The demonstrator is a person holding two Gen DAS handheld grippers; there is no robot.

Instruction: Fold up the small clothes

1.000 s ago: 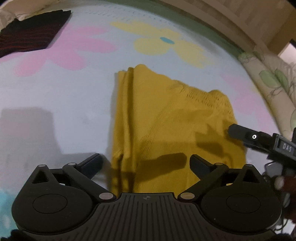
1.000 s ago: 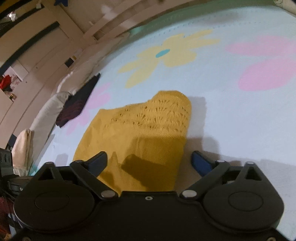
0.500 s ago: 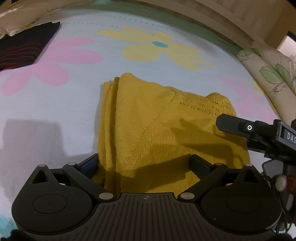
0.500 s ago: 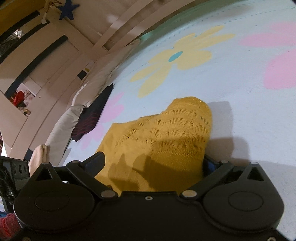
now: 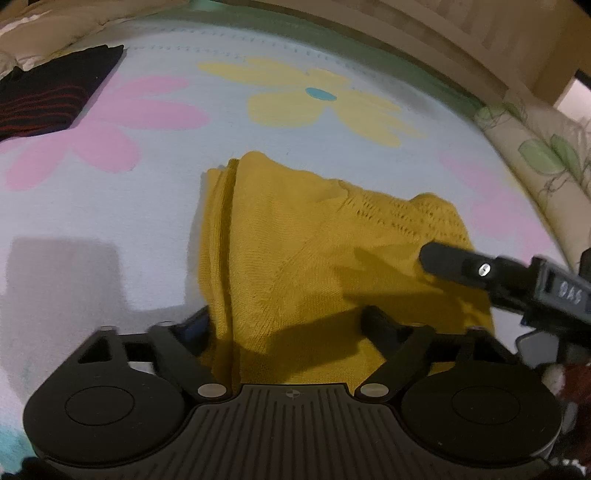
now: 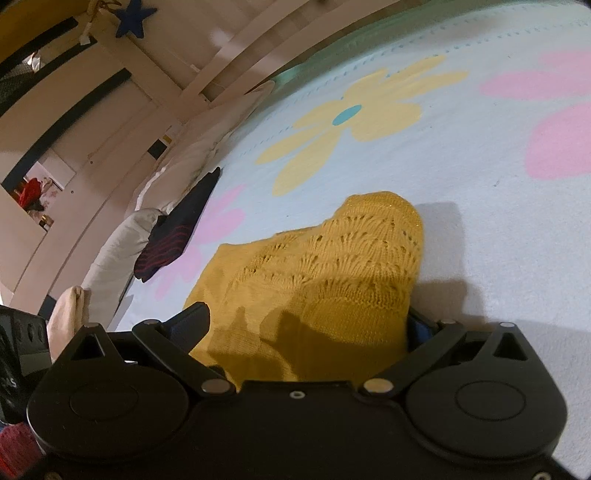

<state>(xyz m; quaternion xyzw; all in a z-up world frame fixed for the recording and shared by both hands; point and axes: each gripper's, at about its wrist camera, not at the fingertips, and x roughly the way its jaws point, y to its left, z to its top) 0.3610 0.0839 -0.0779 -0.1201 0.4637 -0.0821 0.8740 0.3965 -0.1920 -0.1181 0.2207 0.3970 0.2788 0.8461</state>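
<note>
A mustard-yellow knitted garment (image 5: 317,251) lies partly folded on the pale blue flowered bedspread (image 5: 110,206); it also shows in the right wrist view (image 6: 325,273). My left gripper (image 5: 284,321) is open, its fingers straddling the garment's near left edge. My right gripper (image 6: 306,325) is open, its fingers straddling the garment's near right corner with the lace-knit part. One right finger (image 5: 447,258) shows over the cloth in the left wrist view.
A folded dark garment with red stripes (image 5: 48,99) lies at the far left of the bed, also in the right wrist view (image 6: 177,229). White pillows (image 6: 122,251) line the left edge. A leaf-print pillow (image 5: 543,158) lies at right. A wooden bed frame (image 5: 406,33) runs behind.
Both grippers have moved forward and down onto the garment's near edge, so the cloth now sits between the open fingers of each. The garment's right part has bunched up slightly.
</note>
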